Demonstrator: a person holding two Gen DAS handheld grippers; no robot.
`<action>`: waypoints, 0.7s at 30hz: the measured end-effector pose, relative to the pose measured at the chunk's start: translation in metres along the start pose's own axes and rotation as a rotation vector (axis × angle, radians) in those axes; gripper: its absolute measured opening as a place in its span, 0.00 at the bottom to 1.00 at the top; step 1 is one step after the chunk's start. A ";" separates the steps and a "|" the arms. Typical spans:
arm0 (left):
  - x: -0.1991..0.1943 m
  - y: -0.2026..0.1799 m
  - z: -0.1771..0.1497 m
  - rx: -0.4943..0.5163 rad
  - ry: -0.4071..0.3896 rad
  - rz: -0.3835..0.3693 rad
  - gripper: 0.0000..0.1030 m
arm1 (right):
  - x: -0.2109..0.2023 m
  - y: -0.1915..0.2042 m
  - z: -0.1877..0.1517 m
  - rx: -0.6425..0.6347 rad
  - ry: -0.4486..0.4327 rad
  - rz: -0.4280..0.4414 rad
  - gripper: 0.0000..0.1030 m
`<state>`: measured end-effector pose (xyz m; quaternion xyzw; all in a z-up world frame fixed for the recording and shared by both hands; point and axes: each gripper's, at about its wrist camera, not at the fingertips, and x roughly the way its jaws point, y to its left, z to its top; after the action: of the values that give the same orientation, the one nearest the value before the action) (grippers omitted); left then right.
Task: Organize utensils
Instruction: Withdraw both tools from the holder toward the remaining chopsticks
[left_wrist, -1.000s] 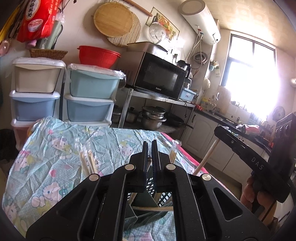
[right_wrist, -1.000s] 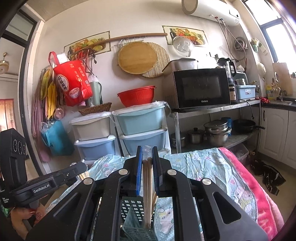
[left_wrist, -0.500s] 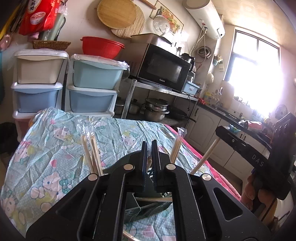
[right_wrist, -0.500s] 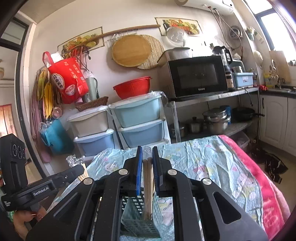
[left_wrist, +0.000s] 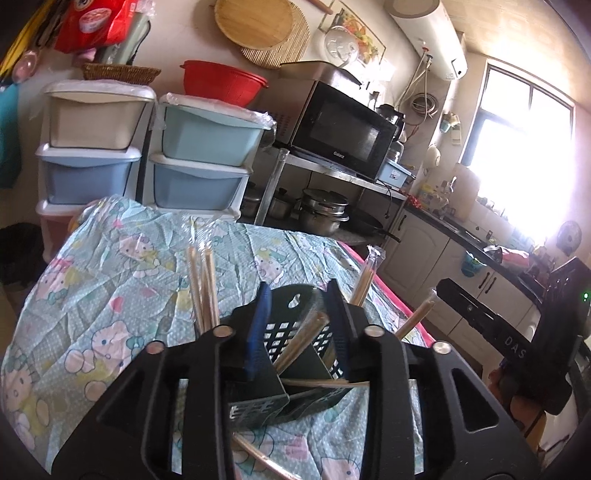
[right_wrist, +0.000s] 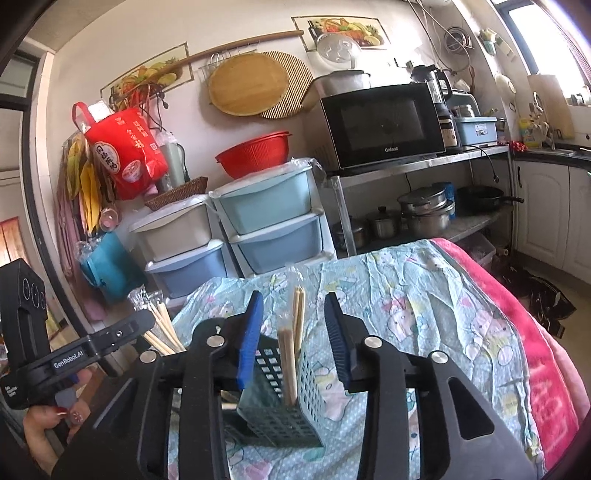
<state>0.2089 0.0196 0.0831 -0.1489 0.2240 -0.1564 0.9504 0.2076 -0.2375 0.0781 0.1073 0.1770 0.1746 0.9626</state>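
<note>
Both hand-held grippers, left (left_wrist: 301, 325) and right (right_wrist: 293, 332), opening, jaws apart, releasing wrapped chopsticks (right_wrist: 290, 354) standing between right jaws, dropping upright into basket (right_wrist: 280, 402) below for storing.

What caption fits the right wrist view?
Open right tool over wrapped chopsticks standing in a slotted basket.

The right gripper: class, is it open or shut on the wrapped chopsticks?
Open. The right gripper has just been opening; its blue fingers stand clear of the wrapped chopsticks, which stand in the basket.
</note>
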 end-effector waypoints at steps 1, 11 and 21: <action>-0.001 0.001 -0.001 -0.004 0.002 0.001 0.32 | -0.001 -0.001 -0.001 0.001 0.005 0.000 0.35; -0.017 0.001 -0.005 -0.010 -0.010 0.009 0.61 | -0.015 -0.002 -0.009 0.003 0.036 -0.007 0.54; -0.037 -0.005 -0.012 0.004 -0.029 0.009 0.87 | -0.035 -0.004 -0.016 -0.006 0.032 -0.025 0.63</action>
<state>0.1705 0.0260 0.0892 -0.1481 0.2105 -0.1505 0.9545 0.1719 -0.2526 0.0735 0.0994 0.1934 0.1647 0.9621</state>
